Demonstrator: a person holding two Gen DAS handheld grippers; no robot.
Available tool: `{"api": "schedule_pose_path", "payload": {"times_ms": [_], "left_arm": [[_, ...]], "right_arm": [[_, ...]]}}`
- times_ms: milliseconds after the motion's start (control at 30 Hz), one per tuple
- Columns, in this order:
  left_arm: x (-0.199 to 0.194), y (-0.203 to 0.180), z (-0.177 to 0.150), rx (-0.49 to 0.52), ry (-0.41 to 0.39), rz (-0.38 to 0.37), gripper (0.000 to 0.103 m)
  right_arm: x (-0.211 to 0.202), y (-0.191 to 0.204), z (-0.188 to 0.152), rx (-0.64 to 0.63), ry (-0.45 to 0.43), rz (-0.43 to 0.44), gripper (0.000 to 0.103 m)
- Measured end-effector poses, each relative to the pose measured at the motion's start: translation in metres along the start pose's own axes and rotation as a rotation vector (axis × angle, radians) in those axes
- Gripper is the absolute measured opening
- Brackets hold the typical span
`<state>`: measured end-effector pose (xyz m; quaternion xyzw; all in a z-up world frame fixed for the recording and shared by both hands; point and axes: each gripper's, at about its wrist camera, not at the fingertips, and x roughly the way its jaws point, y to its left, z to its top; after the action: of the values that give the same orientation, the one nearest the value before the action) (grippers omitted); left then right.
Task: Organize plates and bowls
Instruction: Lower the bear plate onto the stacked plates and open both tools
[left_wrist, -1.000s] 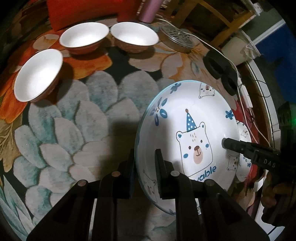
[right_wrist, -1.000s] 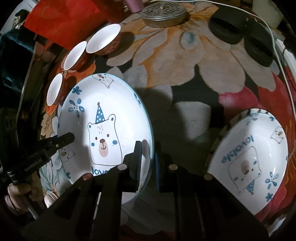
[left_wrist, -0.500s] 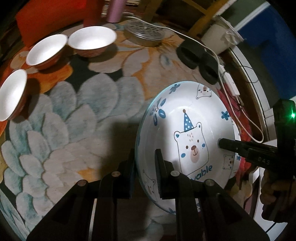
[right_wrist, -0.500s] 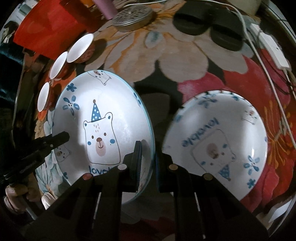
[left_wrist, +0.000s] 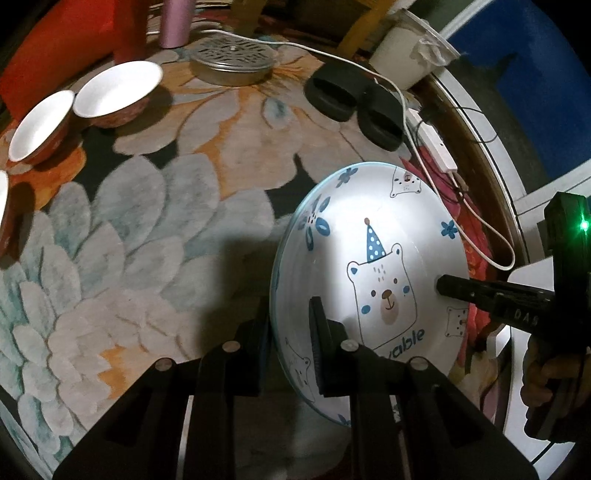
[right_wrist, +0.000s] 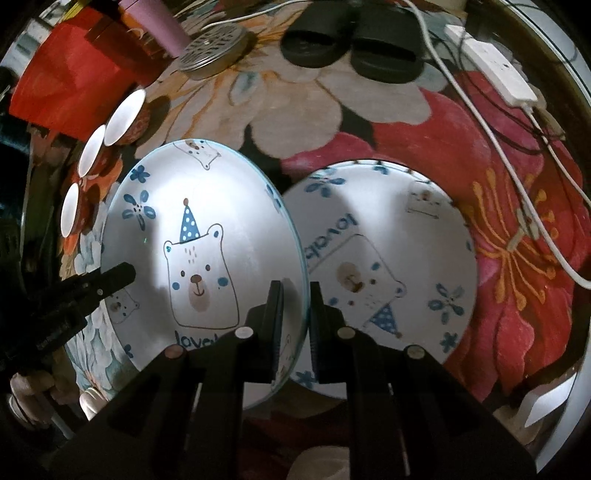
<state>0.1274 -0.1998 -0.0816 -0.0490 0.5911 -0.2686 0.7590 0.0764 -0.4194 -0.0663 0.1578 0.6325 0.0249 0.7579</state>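
Observation:
Both grippers hold one white bear-print plate (left_wrist: 373, 258) above the flowered rug, tilted. My left gripper (left_wrist: 290, 332) is shut on its left rim. My right gripper (right_wrist: 295, 310) is shut on the opposite rim of the same plate (right_wrist: 199, 236); its finger shows in the left wrist view (left_wrist: 476, 291). A second bear-print plate (right_wrist: 388, 266) lies flat on the rug just right of the held one. Three white bowls with red outsides (left_wrist: 118, 92) (left_wrist: 38, 125) (right_wrist: 70, 210) sit in a row at the far left.
A round metal perforated lid (left_wrist: 232, 62), a pair of black slippers (left_wrist: 351, 99), a white power strip with cable (right_wrist: 495, 74), a pink cylinder (left_wrist: 175, 22) and a red cushion (right_wrist: 70, 85) lie along the rug's far side.
The held plate has moved right across the rug, away from the bowls. The second plate on the rug has come close beside and under it.

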Motion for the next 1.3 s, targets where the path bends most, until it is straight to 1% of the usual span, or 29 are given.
{"api": "schedule_pose_path", "payload": {"times_ms": [200, 600, 800, 867, 1000, 1300], "left_arm": [[0.01, -0.025, 0.006, 0.061, 0.008, -0.014, 0.018], [0.038, -0.06, 0.006, 0.111, 0.056, -0.037, 0.018], [0.052, -0.079, 0.008, 0.151, 0.07, -0.04, 0.018], [0.059, -0.084, 0.009, 0.157, 0.078, -0.038, 0.018], [0.067, -0.089, 0.01, 0.174, 0.085, -0.024, 0.018], [0.075, -0.095, 0.008, 0.211, 0.085, 0.014, 0.018]], "right_arm": [[-0.007, -0.025, 0.0, 0.067, -0.005, -0.013, 0.014], [-0.01, -0.065, -0.009, 0.128, -0.001, -0.047, 0.014], [-0.01, -0.089, -0.015, 0.181, 0.009, -0.056, 0.014], [-0.008, -0.098, -0.016, 0.209, 0.013, -0.054, 0.014], [-0.005, -0.106, -0.019, 0.226, 0.018, -0.057, 0.014], [0.007, -0.114, -0.021, 0.228, 0.033, -0.064, 0.014]]}}
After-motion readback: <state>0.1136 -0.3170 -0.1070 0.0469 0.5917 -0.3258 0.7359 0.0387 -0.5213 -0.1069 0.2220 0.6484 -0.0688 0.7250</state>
